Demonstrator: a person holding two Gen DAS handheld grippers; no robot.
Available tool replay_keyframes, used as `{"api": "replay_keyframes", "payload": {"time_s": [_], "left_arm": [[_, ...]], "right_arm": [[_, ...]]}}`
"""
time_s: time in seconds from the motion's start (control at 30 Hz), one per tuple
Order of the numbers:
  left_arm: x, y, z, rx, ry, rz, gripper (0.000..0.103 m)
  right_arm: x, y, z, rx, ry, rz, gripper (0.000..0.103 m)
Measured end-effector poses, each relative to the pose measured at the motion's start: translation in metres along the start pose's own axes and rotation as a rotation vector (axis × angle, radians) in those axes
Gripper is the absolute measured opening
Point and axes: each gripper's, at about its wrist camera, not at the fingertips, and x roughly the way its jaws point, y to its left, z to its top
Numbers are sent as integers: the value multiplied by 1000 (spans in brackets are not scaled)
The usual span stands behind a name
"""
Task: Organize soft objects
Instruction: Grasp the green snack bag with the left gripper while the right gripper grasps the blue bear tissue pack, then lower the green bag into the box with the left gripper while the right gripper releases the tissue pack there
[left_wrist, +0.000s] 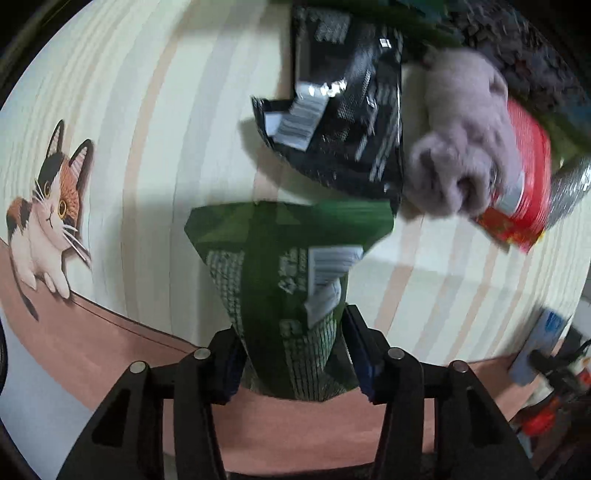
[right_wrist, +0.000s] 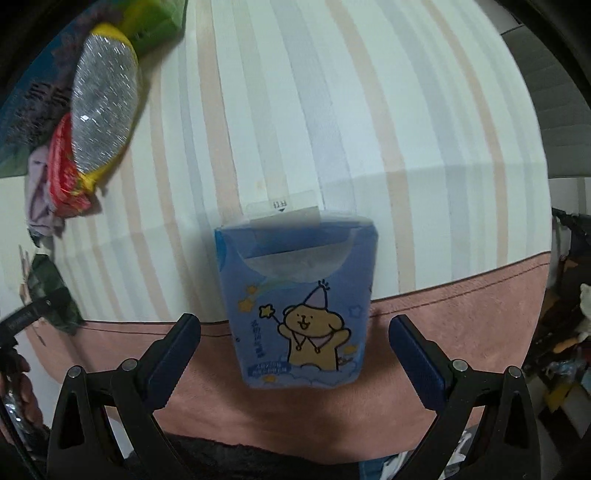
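The left gripper (left_wrist: 291, 354) is pinching the crinkly green packet (left_wrist: 284, 280) low in frame; light, slippery film, best gripped at its flat end. The right gripper (right_wrist: 295, 354), fingers wide, is straddling the squashy blue tissue pack (right_wrist: 299, 295).

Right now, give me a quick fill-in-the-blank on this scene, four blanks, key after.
1. The left hand-held gripper has a ____ foil snack packet between its fingers.
2. The right hand-held gripper's jaws stand ____ around the blue cartoon-bear tissue pack.
3. The striped cloth has a printed ____ at its edge.
4. The grey fuzzy sock lies against a ____ packet.

Missing words: green; open; cat; red
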Motion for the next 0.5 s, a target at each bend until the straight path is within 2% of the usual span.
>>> {"api": "replay_keyframes", "payload": {"time_s": [0.13, 0.2, 0.23, 0.27, 0.37, 0.5], "left_arm": [[-1, -3, -4, -8, -12, 6, 43], [-10, 1, 5, -10, -21, 11, 36], [-13, 2, 3, -9, -28, 11, 35], [-28, 7, 3, -5, -32, 6, 33], [-39, -1, -7, 6, -53, 8, 31], [-71, -25, -29, 59, -97, -14, 31]], "right_arm": [[10, 4, 1, -2, 0, -20, 101], [13, 4, 1, 8, 4, -21, 90], [14, 5, 0, 13, 2, -21, 78], [13, 5, 0, 15, -6, -36, 71], [5, 0, 2, 16, -16, -18, 52], [-17, 8, -5, -4, -37, 22, 48]]}}
